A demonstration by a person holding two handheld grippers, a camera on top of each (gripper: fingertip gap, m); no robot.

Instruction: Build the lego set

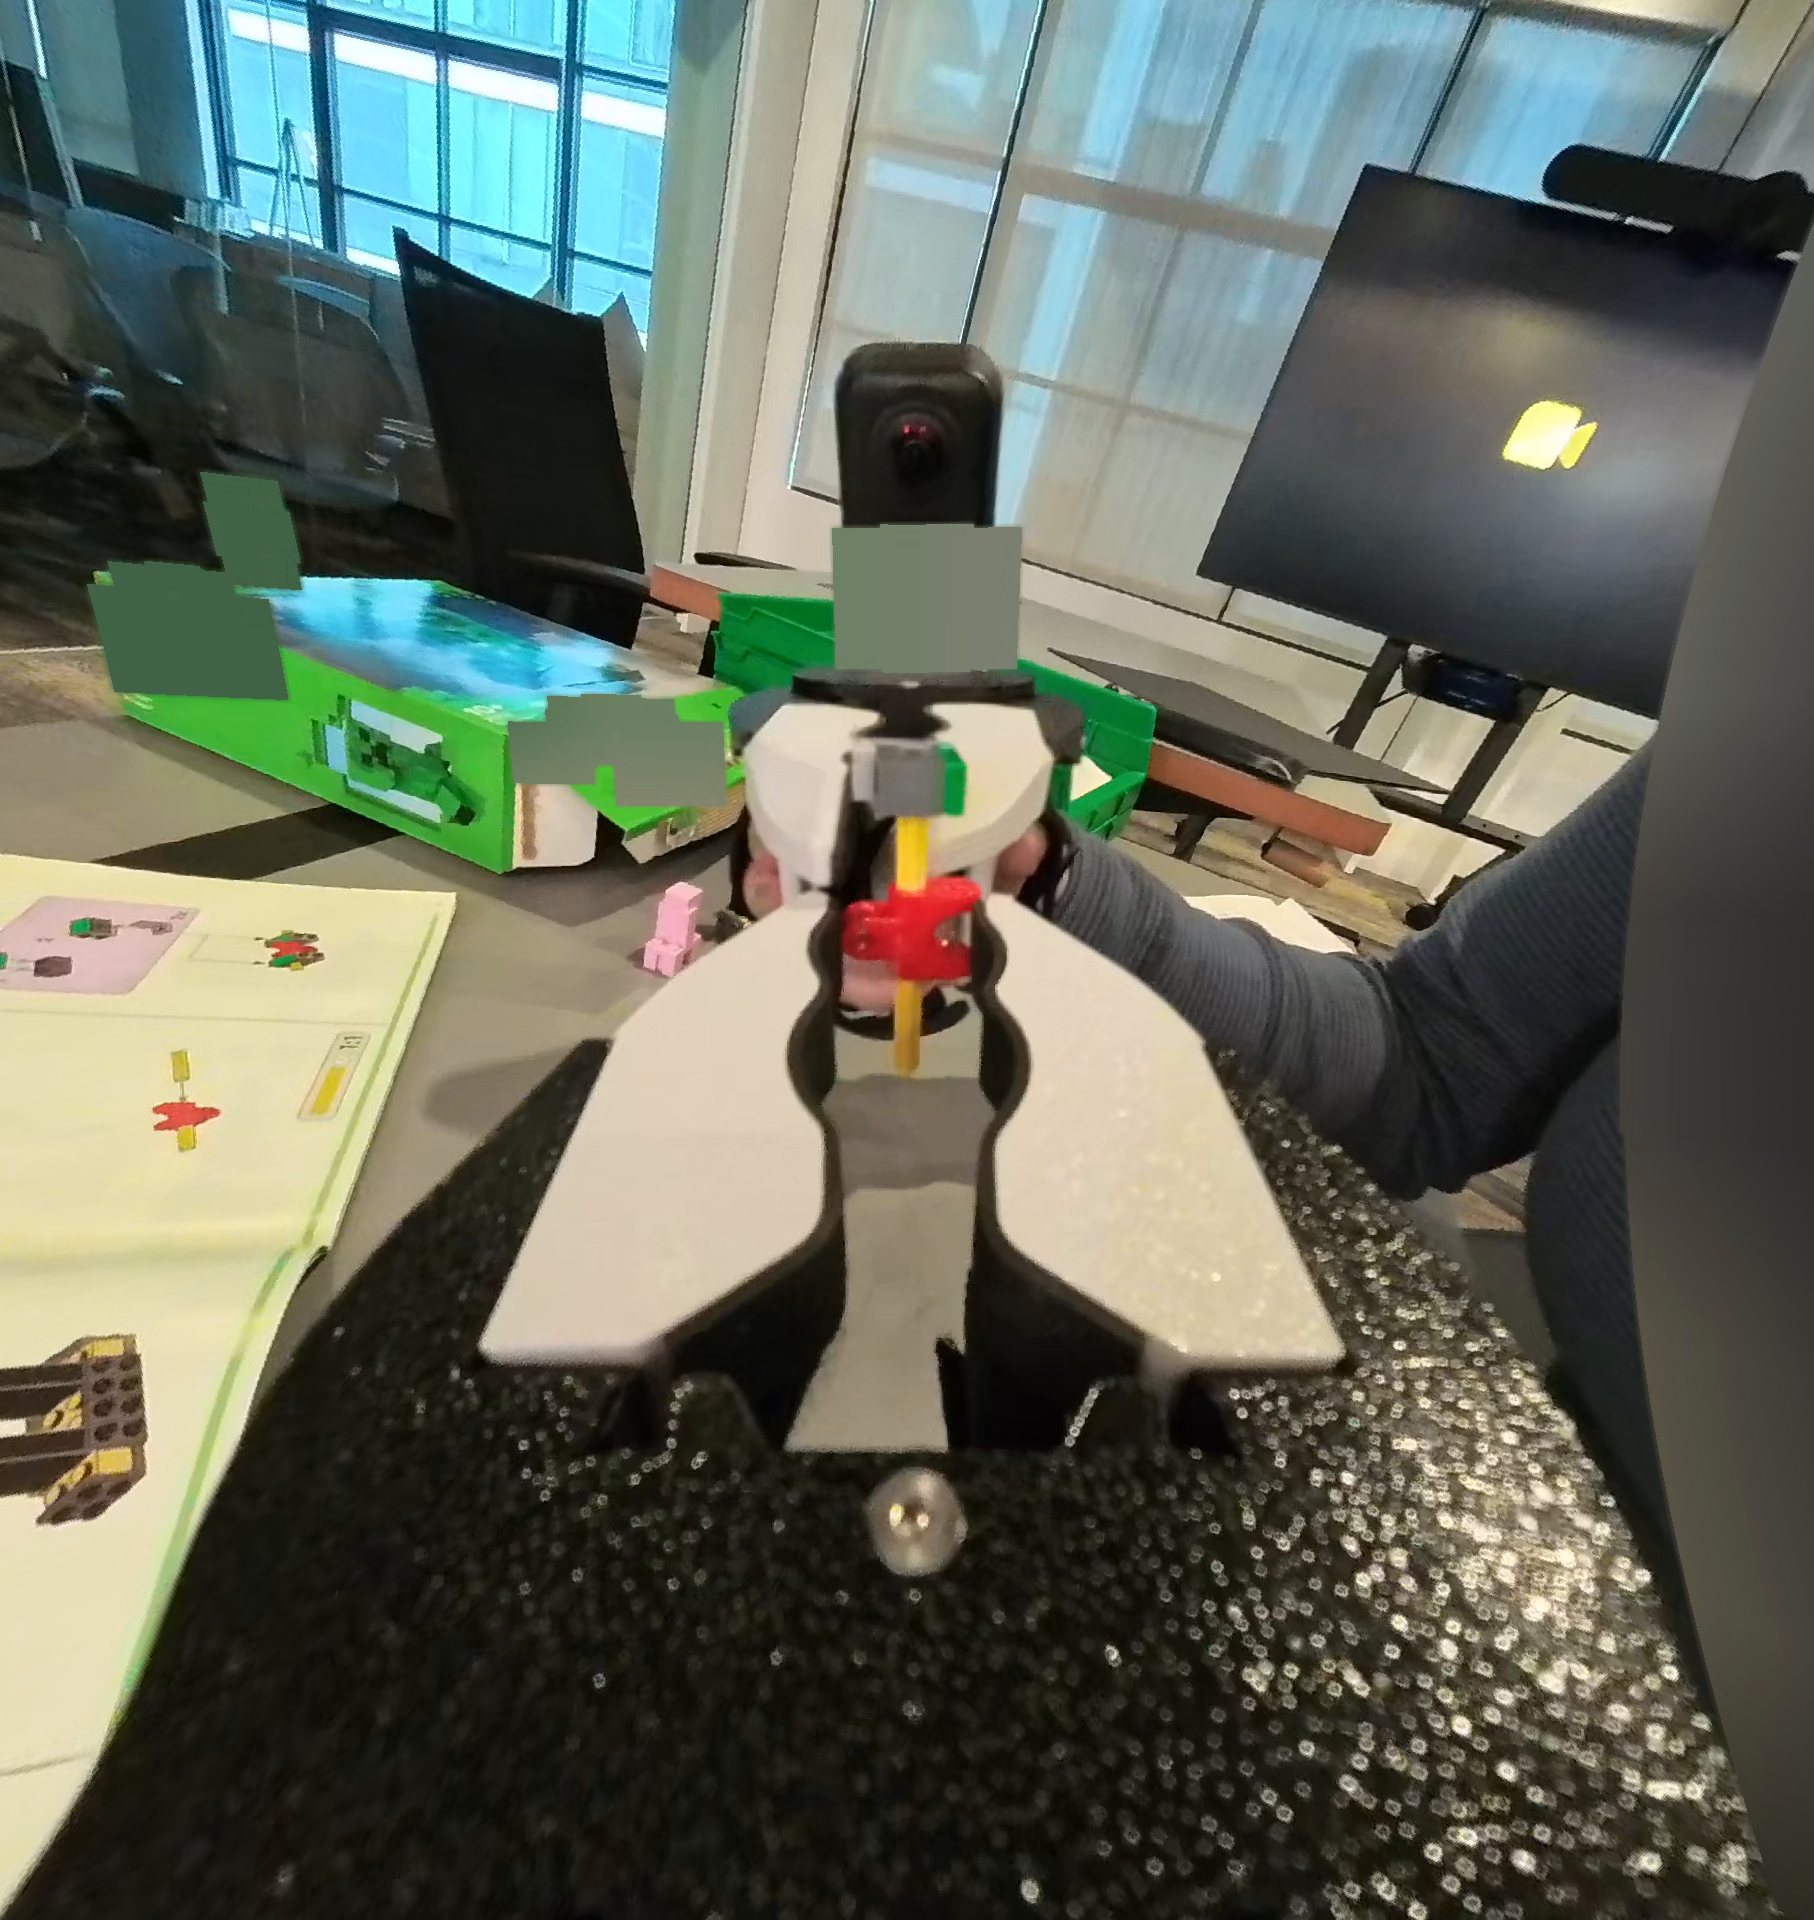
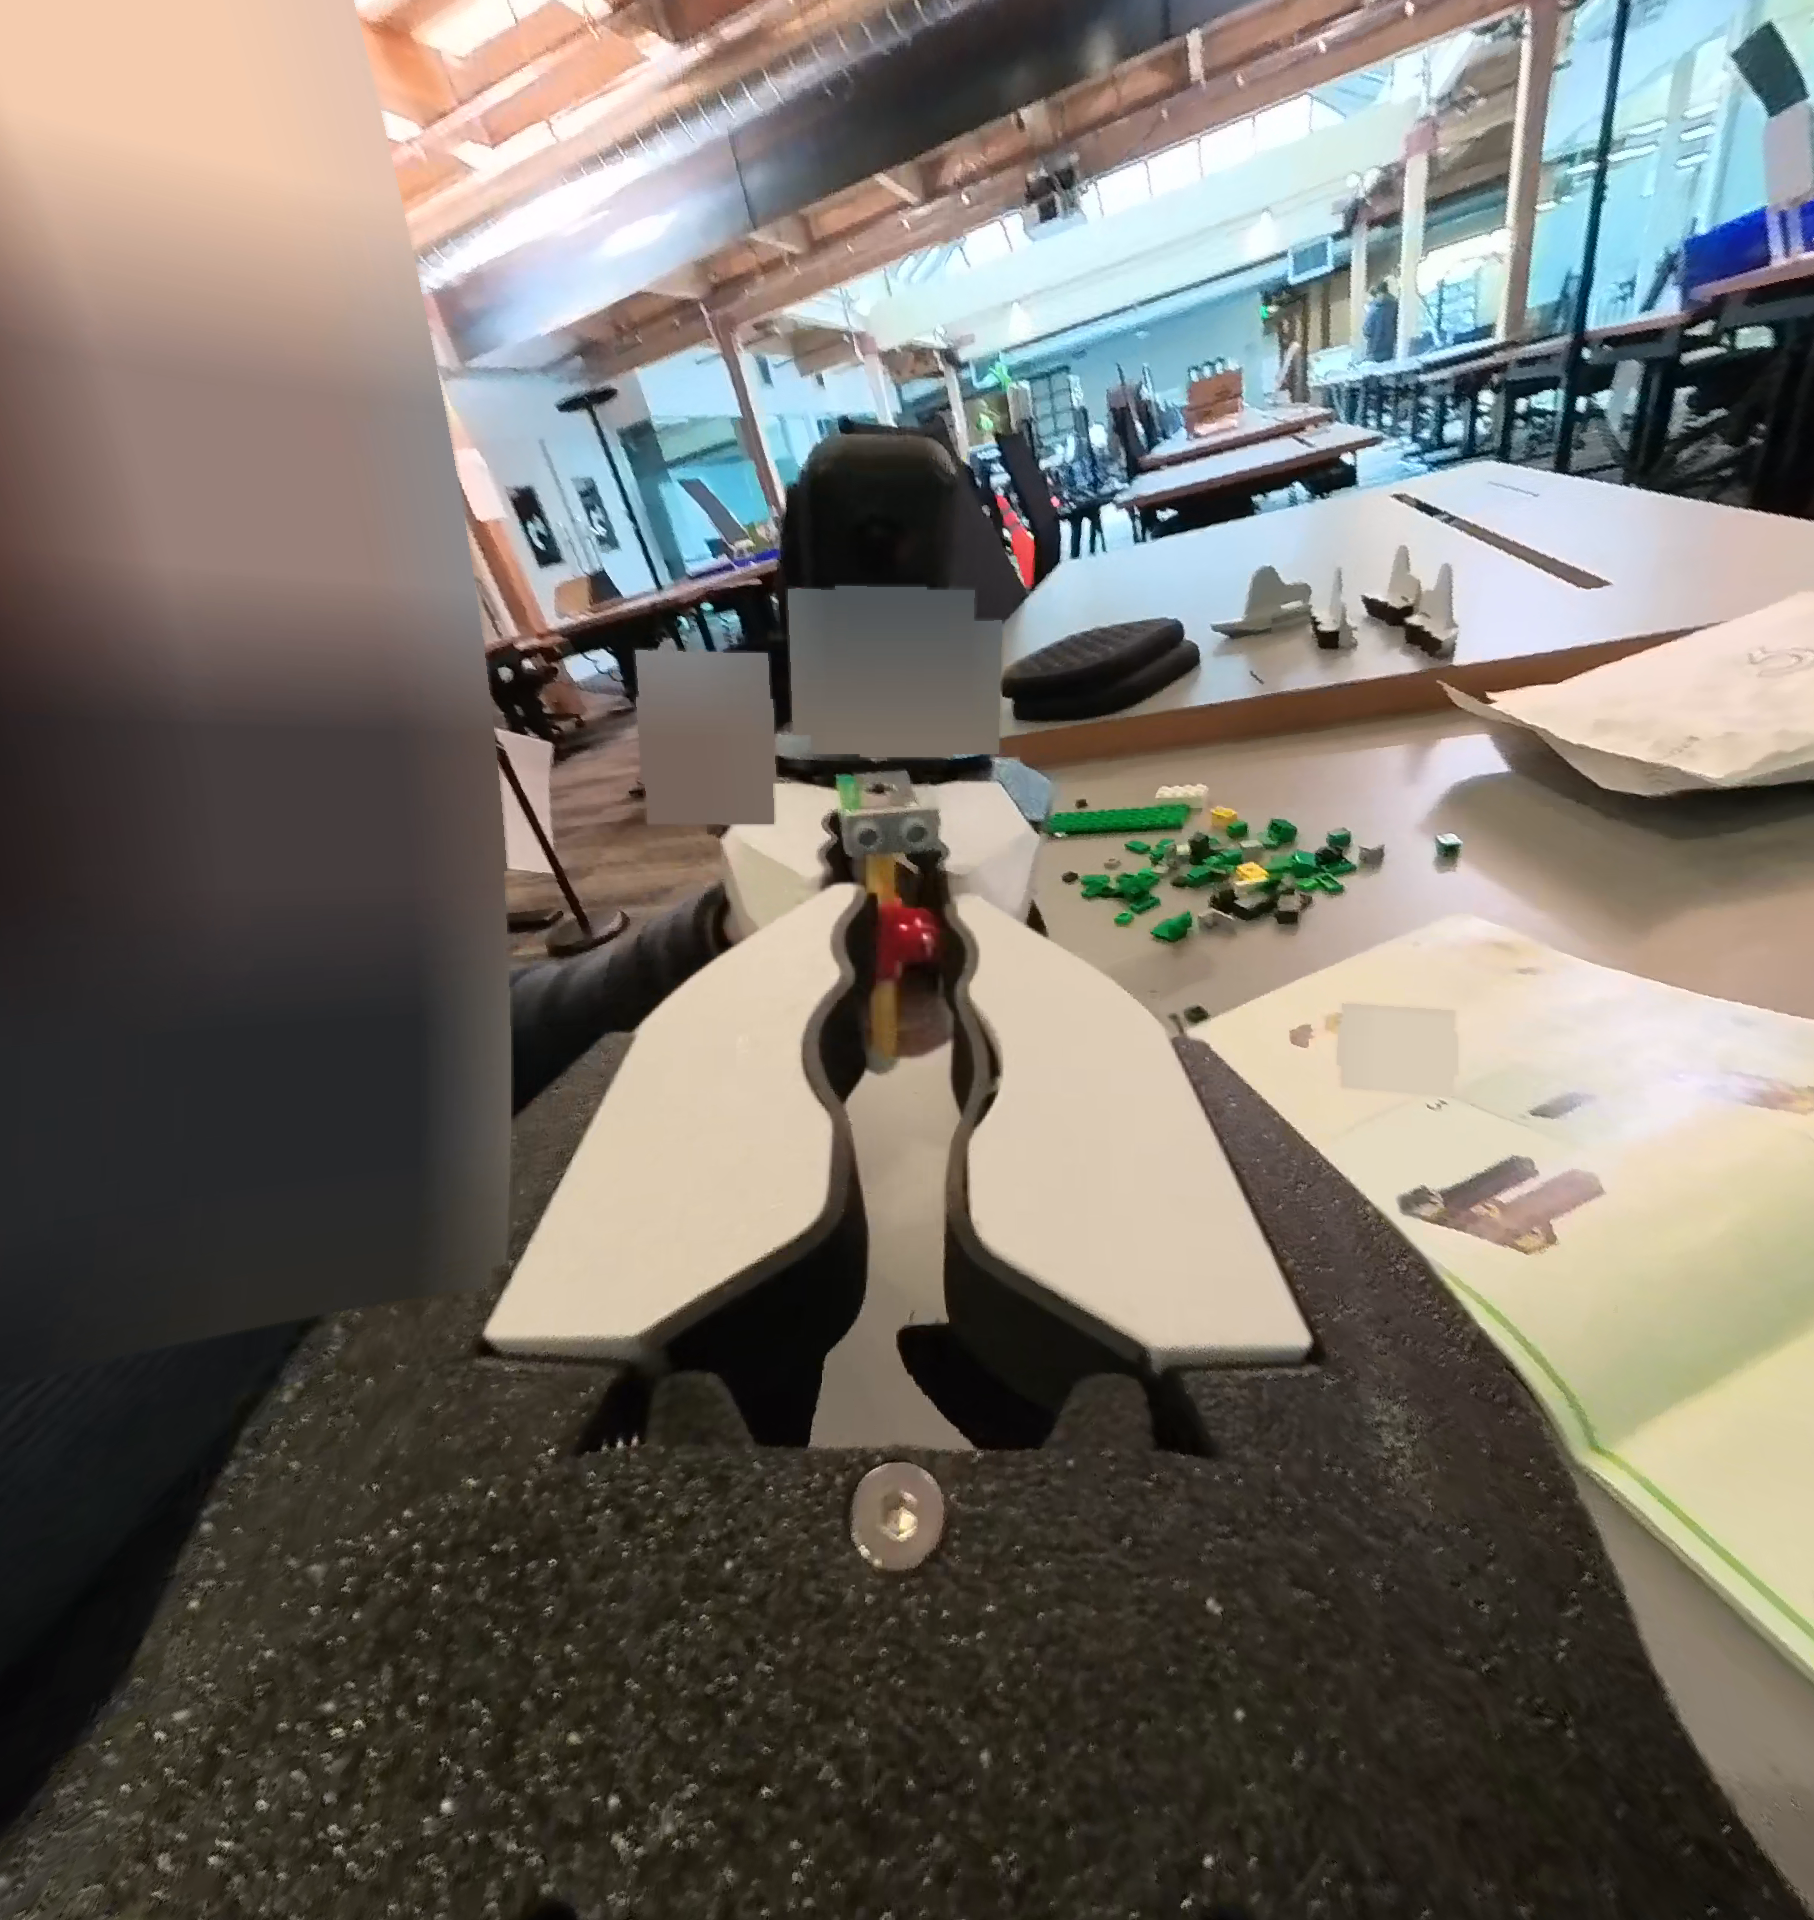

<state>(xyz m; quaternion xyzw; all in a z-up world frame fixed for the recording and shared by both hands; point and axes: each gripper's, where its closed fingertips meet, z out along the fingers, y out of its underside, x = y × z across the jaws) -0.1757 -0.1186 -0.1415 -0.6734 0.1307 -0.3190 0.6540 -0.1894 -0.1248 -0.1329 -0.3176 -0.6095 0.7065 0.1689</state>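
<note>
left gripper (image 1: 908, 935): jaws are pinched on the red piece (image 1: 908, 935), threaded on the yellow rod (image 1: 911, 935).
right gripper (image 2: 898, 945): jaws are seen closed near the same rod; whether it is truly clamped cannot be told.
grey block (image 1: 905, 781): fitted on the rod's top, held up above the desk (image 1: 72, 779).
loose bricks (image 2: 1225, 862): scattered on the desk, well apart.
risk: the rod could be tilted or popped free if the grippers are pulled unevenly.

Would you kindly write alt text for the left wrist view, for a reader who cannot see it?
The left gripper pinches a red piece threaded on a yellow axle, whose top meets a grey brick held by the right gripper facing it. Around them on the grey table lie an open instruction booklet, a green set box and a small pink figure.
</note>
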